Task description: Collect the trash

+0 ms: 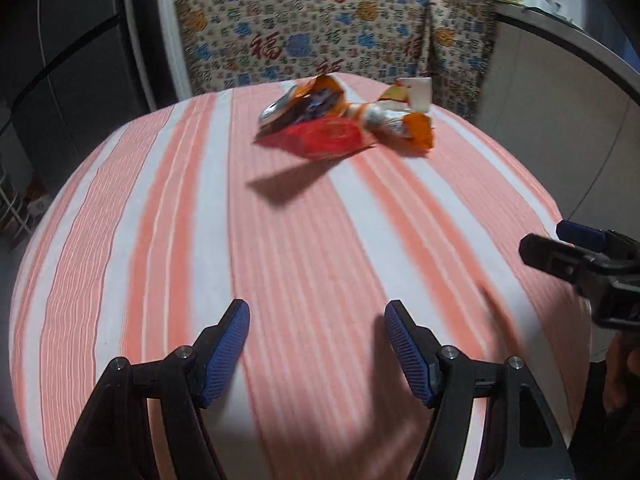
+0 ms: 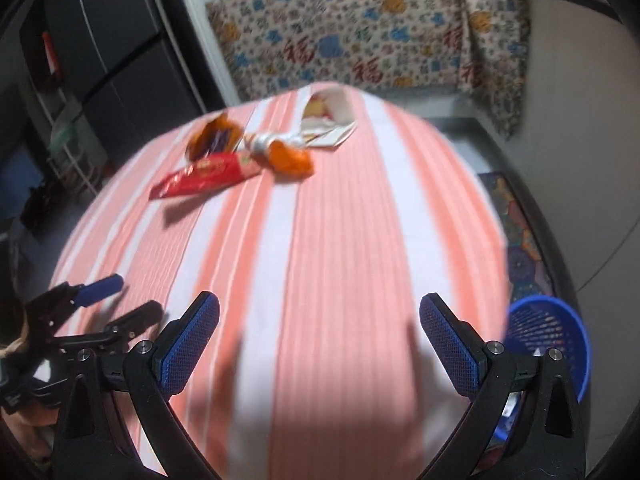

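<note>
Left wrist view: the left gripper hangs over the near part of the striped tablecloth, its two blue pads standing well apart with only cloth between them; nothing is held or touched. The right gripper shows at the right edge of this view, blurred, over the cloth's rim.

The trash lies in a small heap toward the far side of the table: a red wrapper in front, a crumpled orange wrapper behind it, a twisted silver-and-orange wrapper to the right, and a white paper piece at the back. All of it is well apart from both grippers.

In the right wrist view the right gripper has its jaws spread very wide, empty, above the cloth's near edge. The left gripper appears at lower left, its jaws parted too. A blue mesh basket stands on the floor just beside the table's right edge, partly behind the right gripper's finger. A patterned cloth hangs behind the table.
</note>
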{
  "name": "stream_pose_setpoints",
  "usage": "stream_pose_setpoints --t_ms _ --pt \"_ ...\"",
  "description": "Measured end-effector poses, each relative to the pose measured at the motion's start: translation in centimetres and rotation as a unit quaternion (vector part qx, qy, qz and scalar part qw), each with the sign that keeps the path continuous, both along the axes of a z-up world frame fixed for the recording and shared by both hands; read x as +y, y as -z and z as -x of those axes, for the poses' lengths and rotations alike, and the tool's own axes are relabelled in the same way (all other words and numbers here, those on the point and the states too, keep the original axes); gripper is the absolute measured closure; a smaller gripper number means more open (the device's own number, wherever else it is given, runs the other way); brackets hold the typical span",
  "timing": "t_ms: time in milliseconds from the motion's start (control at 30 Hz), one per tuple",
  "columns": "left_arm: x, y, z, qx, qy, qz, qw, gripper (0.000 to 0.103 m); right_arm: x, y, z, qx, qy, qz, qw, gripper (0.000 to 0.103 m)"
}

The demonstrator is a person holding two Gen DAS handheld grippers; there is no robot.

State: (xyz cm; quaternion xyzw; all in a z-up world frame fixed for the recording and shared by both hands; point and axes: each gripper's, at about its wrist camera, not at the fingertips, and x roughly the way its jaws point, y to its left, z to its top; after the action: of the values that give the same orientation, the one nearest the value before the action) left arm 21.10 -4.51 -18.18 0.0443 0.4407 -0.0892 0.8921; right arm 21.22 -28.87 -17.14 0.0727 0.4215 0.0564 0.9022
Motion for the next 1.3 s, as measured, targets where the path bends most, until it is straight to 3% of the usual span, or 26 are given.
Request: stream_pose_setpoints --t_ms 267,467,633,700,800,933,1000,1033,1067,1300 --pt "0.1 0.3 -0.9 0.0 0.015 -0.008 0.9999 0.019 3.3 2.5 -1.8 0.01 -0.028 0.105 0.994 0.0" --pt "0.4 0.1 -1.8 0.007 0.041 -0.007 0.9991 0.017 3.4 2.8 -2.1 0.009 -0.037 0.103 0.994 0.0" --pt "1.6 -4.7 -4.9 -0.035 0.063 0.01 0.9974 0.017 3.4 2.7 -2.1 0.007 -0.037 0.103 0.994 0.0" --pt "1.5 -6.3 -7.3 -0.033 0.079 0.018 0.9962 0.017 3.4 2.8 -2.1 0.007 -0.037 0.102 0.994 0.0" --pt "0.3 -6.4 -10.3 -0.007 0.116 -0.002 0.9932 0.017 3.5 2.7 -2.2 0.006 -0.036 0.101 0.994 0.0" --pt "-2.3 -4.3 -12.6 0.025 0.162 -0.059 0.9846 0.018 3.5 2.7 -2.2 0.005 -0.036 0.1 0.994 0.0" --pt "-3.0 -3.6 -12.9 0.029 0.174 -0.068 0.9819 0.043 3.5 2.7 -2.1 0.004 -0.036 0.097 0.995 0.0" --pt "-3.1 -3.3 -12.9 0.038 0.178 -0.065 0.9812 0.078 3.5 2.7 -2.1 0.003 -0.036 0.096 0.995 0.0" --pt "-3.0 -3.0 -12.9 0.051 0.177 -0.053 0.9815 0.088 3.5 2.6 -2.1 0.003 -0.036 0.094 0.995 0.0" --pt "-0.1 -2.7 -7.0 0.021 0.11 -0.039 0.9929 0.088 3.6 2.6 -1.9 0.0 -0.036 0.088 0.995 0.0"
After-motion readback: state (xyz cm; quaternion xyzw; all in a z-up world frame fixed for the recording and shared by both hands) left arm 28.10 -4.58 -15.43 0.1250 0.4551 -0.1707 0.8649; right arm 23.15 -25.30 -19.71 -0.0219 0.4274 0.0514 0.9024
